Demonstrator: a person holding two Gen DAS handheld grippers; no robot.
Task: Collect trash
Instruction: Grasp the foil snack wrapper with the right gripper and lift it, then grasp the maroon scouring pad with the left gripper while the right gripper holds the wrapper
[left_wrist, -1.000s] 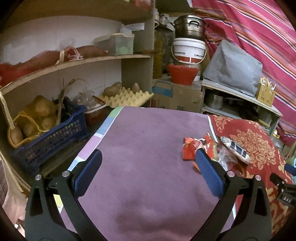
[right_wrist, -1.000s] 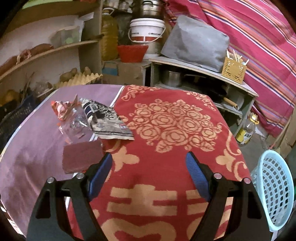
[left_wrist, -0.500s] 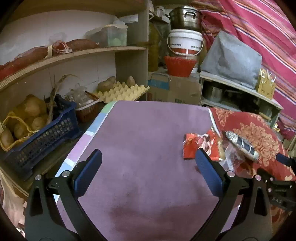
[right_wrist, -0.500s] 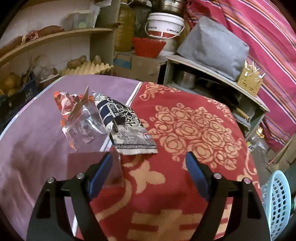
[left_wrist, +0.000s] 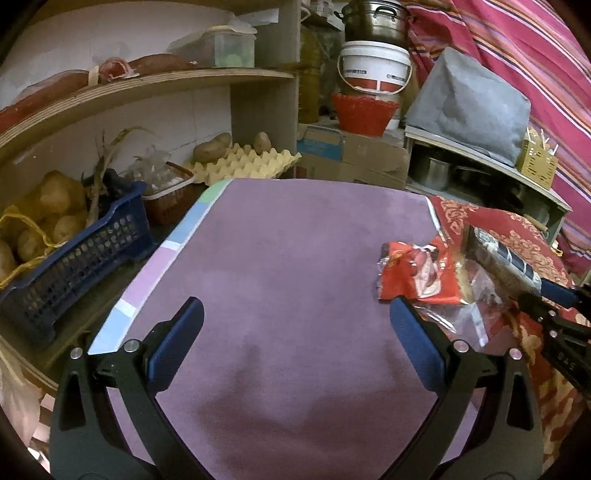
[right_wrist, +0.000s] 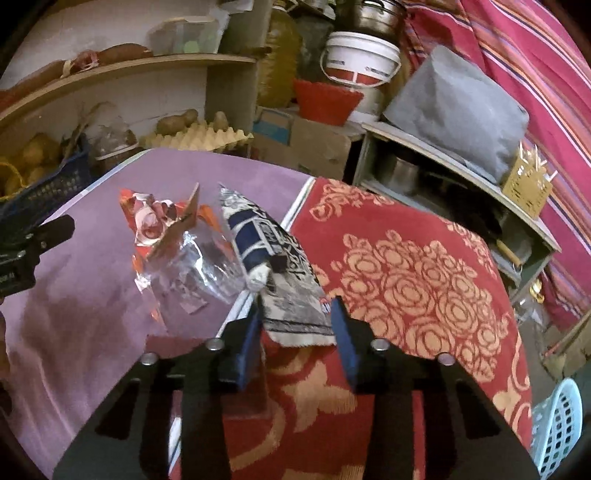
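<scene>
The right tongs (right_wrist: 295, 332) were closing round the near end of the blue-and-white wrapper (right_wrist: 273, 266) (long axis running away); left tongs (left_wrist: 295, 339) released

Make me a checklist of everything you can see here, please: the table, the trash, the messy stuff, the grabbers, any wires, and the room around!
Surface: purple cloth beside a red floral cloth.
Job's things: blue-and-white snack wrapper, red wrapper and clear plastic wrapper clustered where the cloths meet; maroon scouring pad nearby.
Clutter: nothing seen beyond these.
Grippers: right gripper is closing, with the snack wrapper's near end between its jaws; left gripper open and empty over the purple cloth.
Cables: nothing seen.
Surroundings: shelves with potatoes in a blue basket, egg tray, white bucket, striped curtain; light-blue basket at the lower right.
</scene>
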